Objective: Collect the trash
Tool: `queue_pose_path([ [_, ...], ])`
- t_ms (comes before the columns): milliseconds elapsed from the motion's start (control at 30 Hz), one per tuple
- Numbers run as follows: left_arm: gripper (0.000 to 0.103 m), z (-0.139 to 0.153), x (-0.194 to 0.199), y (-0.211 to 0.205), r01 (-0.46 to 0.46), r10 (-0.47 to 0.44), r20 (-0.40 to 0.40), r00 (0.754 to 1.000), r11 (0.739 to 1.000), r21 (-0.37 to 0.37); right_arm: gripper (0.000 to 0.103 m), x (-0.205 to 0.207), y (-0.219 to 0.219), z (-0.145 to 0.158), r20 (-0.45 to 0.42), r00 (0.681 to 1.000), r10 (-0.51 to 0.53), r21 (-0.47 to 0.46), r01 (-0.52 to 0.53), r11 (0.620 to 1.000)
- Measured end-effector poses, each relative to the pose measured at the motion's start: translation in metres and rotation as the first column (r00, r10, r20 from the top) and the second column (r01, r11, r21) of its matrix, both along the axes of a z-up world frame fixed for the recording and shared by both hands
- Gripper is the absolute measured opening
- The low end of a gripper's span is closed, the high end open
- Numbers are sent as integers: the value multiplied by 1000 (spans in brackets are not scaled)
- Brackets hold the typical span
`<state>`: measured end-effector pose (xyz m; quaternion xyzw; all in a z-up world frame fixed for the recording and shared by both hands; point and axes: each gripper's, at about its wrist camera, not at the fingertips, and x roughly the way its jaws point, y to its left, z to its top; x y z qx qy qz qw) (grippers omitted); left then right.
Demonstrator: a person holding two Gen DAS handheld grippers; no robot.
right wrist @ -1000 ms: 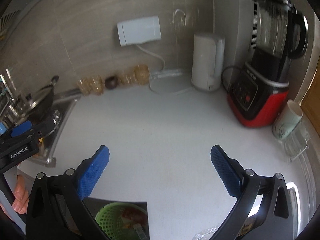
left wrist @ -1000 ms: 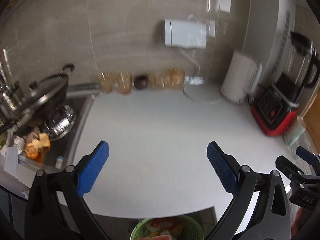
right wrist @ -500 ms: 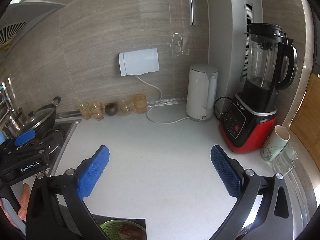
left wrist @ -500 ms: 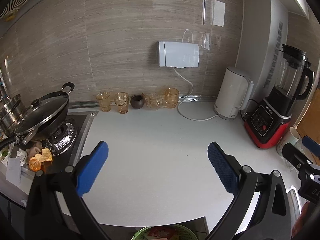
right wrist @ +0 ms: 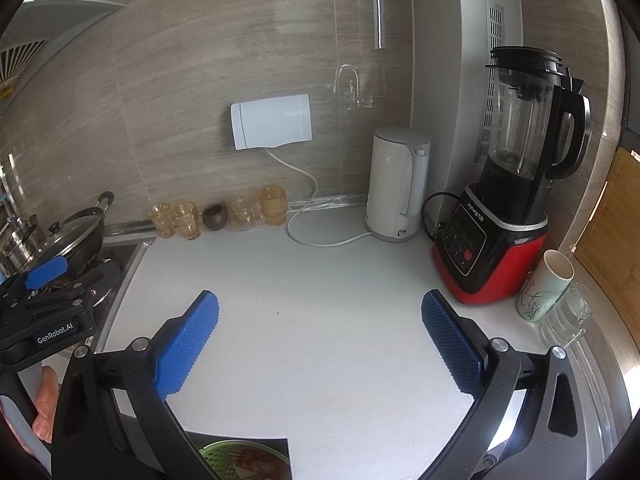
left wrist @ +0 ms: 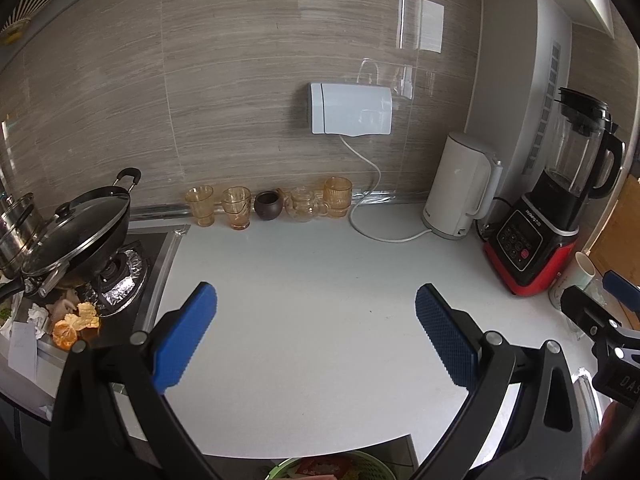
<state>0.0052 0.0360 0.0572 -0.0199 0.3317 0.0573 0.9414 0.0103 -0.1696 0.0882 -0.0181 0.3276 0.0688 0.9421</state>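
White kettle (right wrist: 398,188) beside red blender (right wrist: 506,216); amber glasses (left wrist: 236,208) along the wall.

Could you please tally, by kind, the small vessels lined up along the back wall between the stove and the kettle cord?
Amber glass cups: 3
Dark brown clay pot: 1
Clear glass teapot: 1
Total: 5

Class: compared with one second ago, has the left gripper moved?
Yes. The left gripper has risen and tilted upward: the white wall box sits lower in its view, and the green trash basket shows less.
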Motion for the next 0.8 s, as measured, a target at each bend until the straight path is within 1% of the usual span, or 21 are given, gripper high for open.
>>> queue_pose_path([
  [467,95,0,3,1,7,-7,-5,1000,1000,11,101,2,0,0,-4,1000,1,3,-1,1000],
  [600,95,-1,4,3,9,-9,-7,1000,1000,1,101,3,0,0,-6,1000,1,2,-1,1000],
  [800,95,0,3,2,8,-8,2,1000,1000,18,101,5,3,-1,-7,1000,1,2,-1,1000],
])
